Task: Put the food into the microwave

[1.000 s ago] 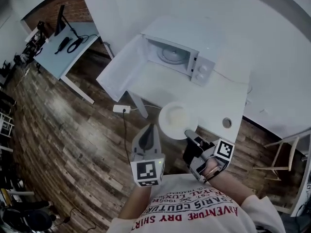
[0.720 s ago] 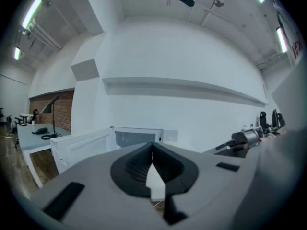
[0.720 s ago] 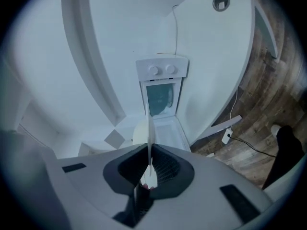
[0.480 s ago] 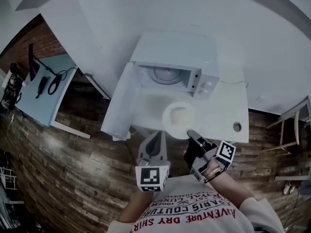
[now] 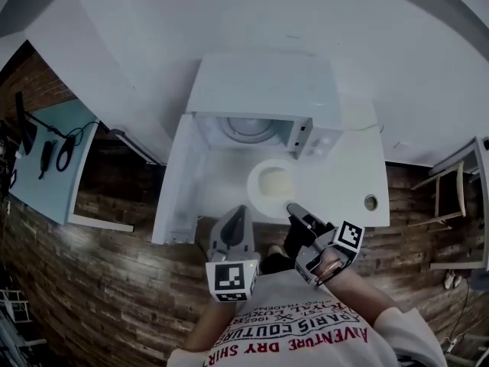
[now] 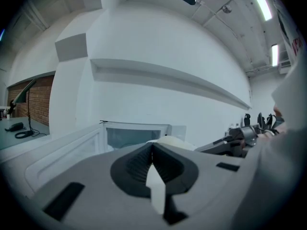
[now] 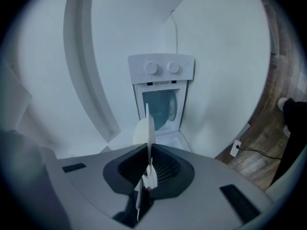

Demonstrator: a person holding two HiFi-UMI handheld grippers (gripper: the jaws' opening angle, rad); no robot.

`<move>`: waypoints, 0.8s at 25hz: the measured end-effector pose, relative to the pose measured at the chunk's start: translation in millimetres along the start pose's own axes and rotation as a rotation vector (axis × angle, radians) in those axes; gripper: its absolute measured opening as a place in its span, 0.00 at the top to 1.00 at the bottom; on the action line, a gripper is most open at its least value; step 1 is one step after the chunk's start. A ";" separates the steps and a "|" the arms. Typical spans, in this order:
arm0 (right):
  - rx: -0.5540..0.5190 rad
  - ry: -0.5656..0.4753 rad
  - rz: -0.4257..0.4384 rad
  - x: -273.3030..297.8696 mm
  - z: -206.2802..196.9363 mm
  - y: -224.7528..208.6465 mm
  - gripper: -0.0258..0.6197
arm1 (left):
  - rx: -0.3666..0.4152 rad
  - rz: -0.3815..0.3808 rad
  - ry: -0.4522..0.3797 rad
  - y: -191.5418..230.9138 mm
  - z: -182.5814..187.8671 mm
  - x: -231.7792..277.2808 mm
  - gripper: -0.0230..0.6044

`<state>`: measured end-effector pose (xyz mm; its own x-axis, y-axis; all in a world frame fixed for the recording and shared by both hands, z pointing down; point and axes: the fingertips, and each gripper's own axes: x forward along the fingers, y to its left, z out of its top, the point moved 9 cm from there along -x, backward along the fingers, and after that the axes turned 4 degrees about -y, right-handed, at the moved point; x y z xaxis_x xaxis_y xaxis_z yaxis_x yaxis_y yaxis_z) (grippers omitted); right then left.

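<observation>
The white microwave (image 5: 263,90) stands on the white table (image 5: 348,178) with its door (image 5: 174,178) swung open to the left and the glass turntable (image 5: 246,131) showing inside. A white plate (image 5: 267,183) with a pale mound of food (image 5: 276,182) hangs level just in front of the opening. My right gripper (image 5: 293,208) is shut on the plate's near rim; in the right gripper view the plate (image 7: 149,123) runs edge-on between the jaws of that gripper (image 7: 147,150), with the microwave (image 7: 162,97) beyond. My left gripper (image 5: 236,212) is shut and empty, left of the plate; its jaws (image 6: 152,150) meet.
A round cable hole (image 5: 370,202) sits in the table's right part. A light blue desk (image 5: 46,167) with cables stands far left and a wooden chair (image 5: 451,197) at the right. The floor (image 5: 114,281) is dark wood, and a white wall rises behind the microwave.
Both grippers and the plate have come closer to the microwave. The plate has moved from the table's edge to a spot right in front of the open cavity. The grips are unchanged.
</observation>
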<state>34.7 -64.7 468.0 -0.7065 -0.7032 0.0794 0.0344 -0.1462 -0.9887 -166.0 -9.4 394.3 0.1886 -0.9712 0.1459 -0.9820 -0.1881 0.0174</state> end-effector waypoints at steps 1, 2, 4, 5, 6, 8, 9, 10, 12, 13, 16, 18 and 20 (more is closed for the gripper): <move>0.002 0.003 -0.003 5.2 5.7 0.1 0.91 | -0.001 0.005 0.001 0.9 0.7 7.9 0.95; 0.002 0.005 -0.004 10.2 11.9 0.4 0.91 | -0.001 0.008 0.001 1.1 2.0 15.9 0.95; 0.006 0.010 0.003 20.4 24.2 1.9 0.92 | 0.007 0.013 -0.003 1.5 5.4 31.6 0.95; 0.010 0.014 0.010 25.8 29.5 2.6 0.92 | 0.009 0.020 -0.004 2.5 6.5 38.9 0.95; 0.012 0.019 0.019 31.3 34.1 2.9 0.92 | 0.007 0.029 -0.003 4.3 7.2 46.0 0.95; 0.014 0.040 0.036 41.9 40.7 3.5 0.91 | -0.001 0.043 -0.001 8.1 8.8 59.5 0.95; 0.012 0.050 0.040 46.3 43.4 3.7 0.91 | -0.004 0.046 -0.002 9.5 9.8 65.6 0.95; 0.011 0.057 0.039 49.8 46.1 3.6 0.91 | -0.005 0.046 -0.002 10.3 10.2 71.2 0.95; 0.015 0.050 0.028 55.3 52.4 1.8 0.91 | -0.003 0.035 0.007 11.2 9.2 81.6 0.95; 0.020 0.040 0.018 57.4 55.2 0.2 0.91 | -0.003 0.026 0.014 12.2 8.2 86.2 0.95; 0.022 0.006 -0.006 66.5 61.7 -4.5 0.91 | 0.001 0.000 0.033 20.4 5.3 102.6 0.95; 0.023 -0.016 -0.011 75.2 64.2 -5.4 0.91 | 0.003 -0.024 0.043 28.4 4.5 116.4 0.95; 0.024 -0.040 -0.013 83.6 64.8 -6.3 0.91 | 0.010 -0.052 0.049 36.7 4.5 128.4 0.95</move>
<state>21.2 -167.7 489.2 -0.6780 -0.7285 0.0980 0.0423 -0.1717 -0.9842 -177.8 -141.7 409.1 0.2387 -0.9516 0.1935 -0.9706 -0.2401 0.0168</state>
